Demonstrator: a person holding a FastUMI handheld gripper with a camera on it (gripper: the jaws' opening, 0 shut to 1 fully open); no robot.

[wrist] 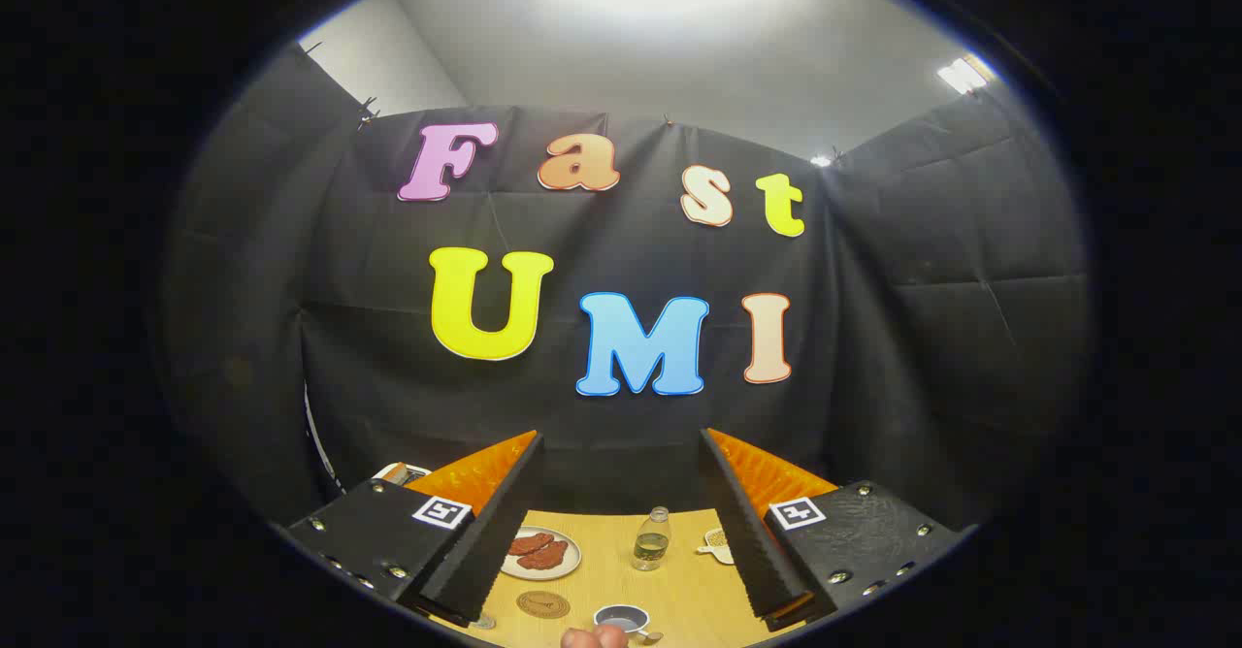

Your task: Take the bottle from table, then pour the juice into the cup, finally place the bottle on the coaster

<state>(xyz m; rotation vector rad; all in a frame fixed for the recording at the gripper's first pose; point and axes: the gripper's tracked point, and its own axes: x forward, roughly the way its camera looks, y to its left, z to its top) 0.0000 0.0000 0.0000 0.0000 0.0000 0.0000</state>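
Between the widely spread fingers (621,522), which hold nothing, the bottle (652,538) stands upright on the table (679,590)

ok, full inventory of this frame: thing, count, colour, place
table: 1, light wood, below the gripper
bottle: 1, clear, some liquid inside, upright, beyond the fingers, mid-table
plate: 1, white, reddish-brown food on it, left of the bottle
coaster: 1, brown, round, in front of the plate
cup: 1, grey, in front of the bottle
small dish: 1, white, right of the bottle
gripper: 1, open, held above the table, holding nothing
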